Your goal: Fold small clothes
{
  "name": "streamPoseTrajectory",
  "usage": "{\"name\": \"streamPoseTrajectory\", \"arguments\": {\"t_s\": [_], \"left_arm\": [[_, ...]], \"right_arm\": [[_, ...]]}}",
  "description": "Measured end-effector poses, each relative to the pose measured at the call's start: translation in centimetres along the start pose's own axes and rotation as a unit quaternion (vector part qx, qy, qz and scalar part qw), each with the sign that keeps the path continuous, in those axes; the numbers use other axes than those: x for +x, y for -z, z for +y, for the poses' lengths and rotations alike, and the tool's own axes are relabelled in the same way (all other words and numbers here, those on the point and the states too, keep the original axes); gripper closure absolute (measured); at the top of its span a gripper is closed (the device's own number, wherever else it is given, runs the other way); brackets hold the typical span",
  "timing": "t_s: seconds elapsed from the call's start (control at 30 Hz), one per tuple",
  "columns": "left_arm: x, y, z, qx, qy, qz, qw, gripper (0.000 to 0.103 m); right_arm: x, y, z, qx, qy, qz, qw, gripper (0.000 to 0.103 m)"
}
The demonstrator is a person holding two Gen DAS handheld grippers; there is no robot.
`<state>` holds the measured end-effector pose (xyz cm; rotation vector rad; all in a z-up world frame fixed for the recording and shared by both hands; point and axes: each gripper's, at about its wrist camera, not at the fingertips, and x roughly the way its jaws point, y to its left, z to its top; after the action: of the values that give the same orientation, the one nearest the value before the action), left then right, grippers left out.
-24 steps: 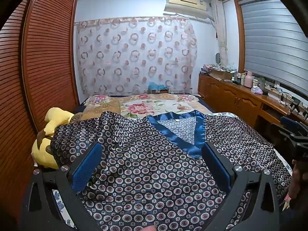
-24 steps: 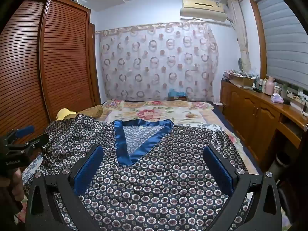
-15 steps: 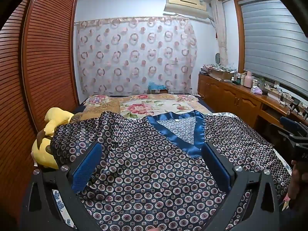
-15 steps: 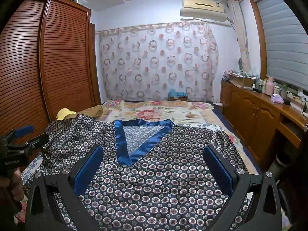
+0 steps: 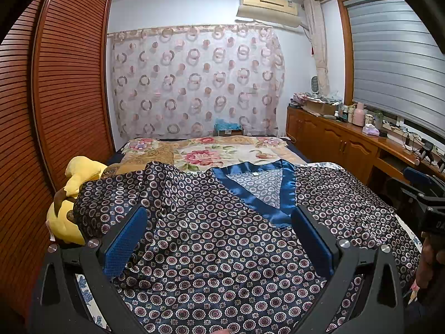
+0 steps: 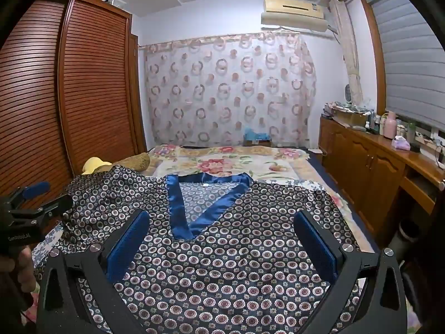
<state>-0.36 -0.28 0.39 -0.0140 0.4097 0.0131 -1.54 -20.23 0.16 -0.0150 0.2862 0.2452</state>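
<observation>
Flat across the near end of the bed: a dark patterned top with a blue satin V-neck collar, collar pointing toward the far curtain. Draped over a yellow plush toy at its left sleeve, that sleeve bunched and rumpled. Hovering above the near part of the fabric, left gripper, blue pads spread wide, nothing between them. Likewise the right gripper, released, pads well apart over the shirt's body, just below the collar point. Possibly just clear of the cloth rather than touching, hard to judge from these angles. Visible at the edge of each view, the other gripper held beside the bed. Wooden louvred wardrobe along the left, low cabinet with bottles along the right.
</observation>
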Motion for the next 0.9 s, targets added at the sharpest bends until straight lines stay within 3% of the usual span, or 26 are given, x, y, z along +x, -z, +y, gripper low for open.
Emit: {"name": "streamPoseTrajectory", "arguments": {"t_s": [0.9], "left_arm": [[-0.79,-0.4,-0.32,0.002,0.001,-0.008,1.0,0.0]], "right_arm": [[-0.06,0.09,0.35,0.002,-0.001,-0.003,1.0,0.0]]}}
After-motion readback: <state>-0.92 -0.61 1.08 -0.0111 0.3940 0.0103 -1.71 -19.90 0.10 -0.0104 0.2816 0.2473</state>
